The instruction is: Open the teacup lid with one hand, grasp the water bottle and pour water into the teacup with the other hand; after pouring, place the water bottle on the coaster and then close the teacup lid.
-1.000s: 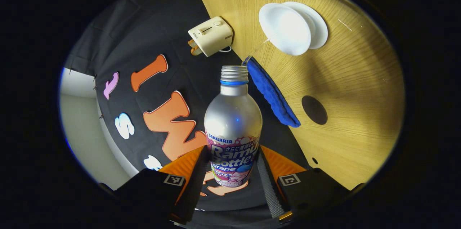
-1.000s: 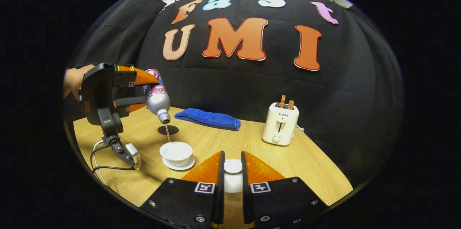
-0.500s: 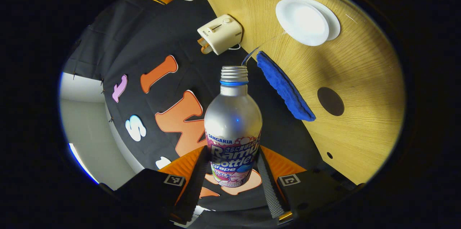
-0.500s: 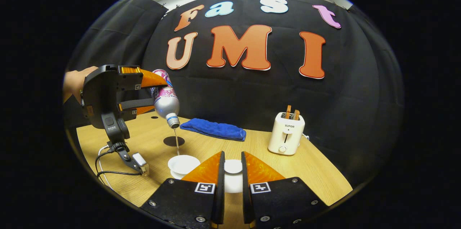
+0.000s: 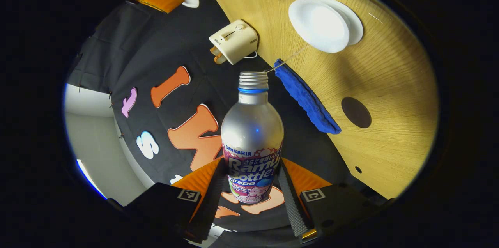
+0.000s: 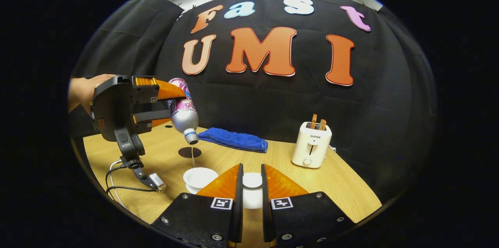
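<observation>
Left gripper view looks along my left tongs [image 5: 249, 191], whose two fingers press on the labelled lower body of the silver metal water bottle with a blue neck ring [image 5: 252, 139]. Its threaded mouth is uncapped, and a thin stream of water runs from it toward the white porcelain teacup [image 5: 319, 25], which sits on its white saucer [image 5: 354, 25] on the light wooden table [image 5: 390, 84]. A folded blue cloth [image 5: 304, 98] lies near the table's far edge, with the dark round coaster [image 5: 356, 112] beside it, bare and apart from the cup. A cream toaster [image 5: 233, 41] stands farther along that edge.

From the right gripper view, my right tongs [image 6: 250, 197] are clamped on the white round teacup lid [image 6: 252, 189], held above the table in front of me. Across the table I see the left tongs [image 6: 163, 103] in my hand [image 6: 84, 90], tipping the water bottle [image 6: 183, 111] mouth-down over the teacup [image 6: 199, 177]; the stream falls into the open cup. The coaster [image 6: 190, 152] lies just behind the cup, the blue cloth [image 6: 234, 139] beyond it, and the toaster [image 6: 311, 144] stands well to the right with two slices poking out
</observation>
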Demonstrator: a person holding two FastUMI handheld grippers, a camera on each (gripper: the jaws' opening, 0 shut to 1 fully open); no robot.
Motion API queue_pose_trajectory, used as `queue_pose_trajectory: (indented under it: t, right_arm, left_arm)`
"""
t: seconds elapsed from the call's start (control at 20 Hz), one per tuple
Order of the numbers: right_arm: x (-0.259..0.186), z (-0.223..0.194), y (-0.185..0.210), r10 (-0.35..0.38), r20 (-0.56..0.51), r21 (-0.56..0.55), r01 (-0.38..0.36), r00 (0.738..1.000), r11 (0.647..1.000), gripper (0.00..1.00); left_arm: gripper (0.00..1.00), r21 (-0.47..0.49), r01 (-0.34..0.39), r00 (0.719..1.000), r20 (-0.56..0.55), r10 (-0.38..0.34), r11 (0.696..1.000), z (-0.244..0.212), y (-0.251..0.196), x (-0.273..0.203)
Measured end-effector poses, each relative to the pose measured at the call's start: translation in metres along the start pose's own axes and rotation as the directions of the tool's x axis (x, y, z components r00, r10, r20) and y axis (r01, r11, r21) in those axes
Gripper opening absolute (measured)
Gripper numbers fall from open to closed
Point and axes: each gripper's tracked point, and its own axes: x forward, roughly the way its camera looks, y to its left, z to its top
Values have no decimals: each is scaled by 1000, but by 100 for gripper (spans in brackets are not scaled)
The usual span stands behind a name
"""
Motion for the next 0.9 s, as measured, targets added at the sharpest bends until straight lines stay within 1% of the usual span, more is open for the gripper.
queue_pose_trajectory:
  t: [0.1, 0.2, 0.25, 0.3, 0.35, 0.4, 0.45, 0.5, 0.55, 0.6, 0.7, 0.75, 0.8, 0.85, 0.9]
  right_arm:
    - [0, -3, 0, -2, -11, -1, 2, 1000, 1000, 21]
    - [-1, -5, 1, 0, -12, 3, 0, 1000, 1000, 21]
    - [0, -5, 1, 2, -12, 5, -1, 1000, 1000, 21]
    - [0, -5, 1, 3, -13, 6, -3, 1000, 1000, 21]
    - [1, -6, 1, 1, -15, 8, -1, 1000, 1000, 21]
    - [1, -7, 1, 2, -19, 8, -2, 1000, 1000, 21]
    - [0, -7, 0, -1, -21, 7, 1, 1000, 1000, 21]
    - [-1, -6, 0, -2, -17, 9, 2, 1000, 1000, 21]
    - [-1, -3, -1, -2, -13, 13, 2, 1000, 1000, 21]
    - [-1, 0, -1, 1, -8, 18, -1, 1000, 1000, 22]
    - [-1, 4, -2, 2, 0, 26, -2, 1000, 1000, 21]
    - [-1, 5, -2, 1, 2, 26, -1, 1000, 1000, 21]
    - [0, 8, -3, -3, 0, 25, 3, 1000, 1000, 21]
    - [0, 9, -3, -6, 3, 23, 6, 1000, 1000, 21]
    - [0, 12, -4, -9, 5, 20, 9, 1000, 1000, 22]
  left_arm:
    - [82, 6, 5, 1000, 12, -5, 1000, 5, -5, 0]
    - [77, -5, 3, 1000, 20, -3, 1000, 8, -8, 1]
    - [80, -18, 0, 1000, 24, 0, 1000, 10, -8, 0]
    - [77, -31, -1, 1000, 28, 2, 1000, 12, -10, -1]
    - [80, -47, -9, 999, 31, 10, 999, 12, -9, 0]
    - [77, -71, -13, 999, 30, 15, 997, 11, -10, 1]
    - [77, -108, -14, 999, 27, 17, 994, 8, -9, 1]
    - [79, -151, -25, 999, 19, 28, 988, 4, -8, 2]
    - [79, -191, -46, 999, 6, 48, 980, -2, -2, 2]
    - [79, -248, -60, 998, -5, 61, 967, -8, 2, 3]
    - [79, -358, -107, 994, -49, 95, 928, -23, 12, 4]
    - [75, -411, -137, 990, -69, 120, 901, -31, 20, 5]
    - [79, -451, -161, 987, -83, 138, 878, -36, 25, 6]
    - [79, -491, -188, 982, -107, 155, 851, -44, 28, 5]
    - [76, -526, -213, 977, -132, 169, 824, -50, 32, 5]
